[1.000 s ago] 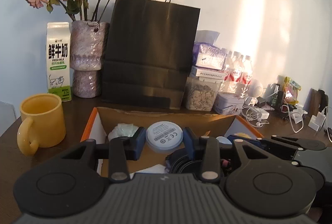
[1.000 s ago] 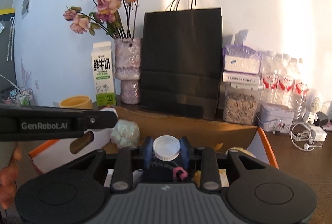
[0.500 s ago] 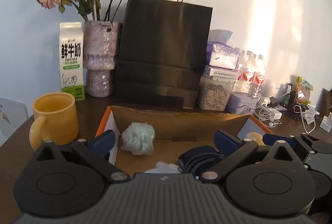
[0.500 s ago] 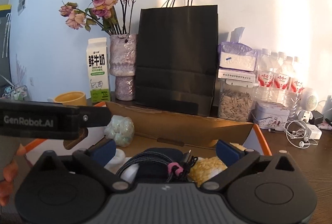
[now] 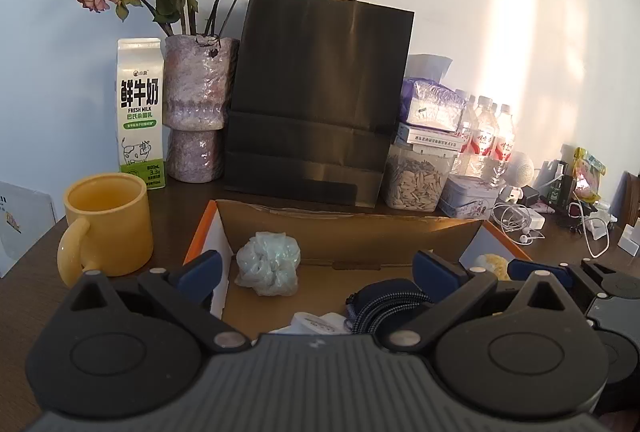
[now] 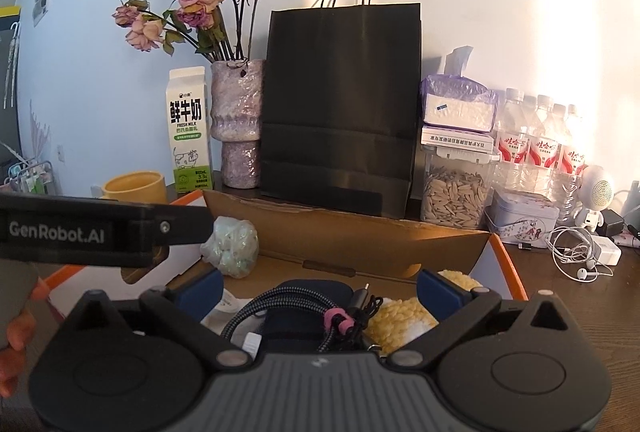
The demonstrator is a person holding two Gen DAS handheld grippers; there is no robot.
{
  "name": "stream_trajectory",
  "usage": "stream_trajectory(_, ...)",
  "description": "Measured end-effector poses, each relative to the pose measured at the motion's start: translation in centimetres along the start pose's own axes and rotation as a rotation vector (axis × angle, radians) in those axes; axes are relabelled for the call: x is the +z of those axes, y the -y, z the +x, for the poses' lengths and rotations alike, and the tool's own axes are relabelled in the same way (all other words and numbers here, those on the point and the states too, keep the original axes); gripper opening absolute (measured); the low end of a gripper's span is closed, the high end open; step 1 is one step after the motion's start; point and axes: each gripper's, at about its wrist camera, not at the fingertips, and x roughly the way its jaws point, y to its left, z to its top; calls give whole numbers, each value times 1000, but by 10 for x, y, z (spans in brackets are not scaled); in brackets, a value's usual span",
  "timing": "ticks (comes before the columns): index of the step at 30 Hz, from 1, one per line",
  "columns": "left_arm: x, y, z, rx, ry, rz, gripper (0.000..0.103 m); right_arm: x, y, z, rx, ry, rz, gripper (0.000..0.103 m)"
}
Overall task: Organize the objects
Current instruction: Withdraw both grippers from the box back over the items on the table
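An open cardboard box (image 5: 360, 232) with orange edges sits on the dark table right in front of both grippers. Inside lie a crumpled plastic bag ball (image 5: 267, 268), a dark pouch with a braided cable (image 5: 394, 302) and a white item (image 5: 320, 324). My left gripper (image 5: 318, 268) hangs over the box, open, with nothing between its blue pads. In the right wrist view my right gripper (image 6: 320, 286) is also open and empty above the box (image 6: 360, 236). Below it are the braided cable (image 6: 280, 306) with a pink tie, a yellow lumpy object (image 6: 400, 320) and the bag ball (image 6: 232, 246).
Behind the box stand a black paper bag (image 5: 320, 92), a milk carton (image 5: 140, 112), a vase of dried roses (image 5: 196, 112), a seed jar (image 5: 416, 180), water bottles (image 5: 488, 136) and a tin (image 5: 468, 196). A yellow mug (image 5: 108, 220) sits left. Earphones and chargers (image 5: 520, 220) clutter the right.
One second ago the left gripper was shut on a round white disc and the right on a white-capped item. Both opened and these things dropped out of sight; neither hand moved.
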Motion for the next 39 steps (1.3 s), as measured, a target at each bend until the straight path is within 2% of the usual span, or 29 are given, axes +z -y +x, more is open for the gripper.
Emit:
stream_trajectory(11,1,8,-19,-8,36,9,103,3,-5,-20,-2,27,-12,103)
stream_trajectory(21,-4,6,-45,17,41,14,103,2,-8,-43,1,33,-9,103)
stream_trajectory(39,-22,8,-103,35,28,39,103,-20,-13,-101,8,-2,-25,103)
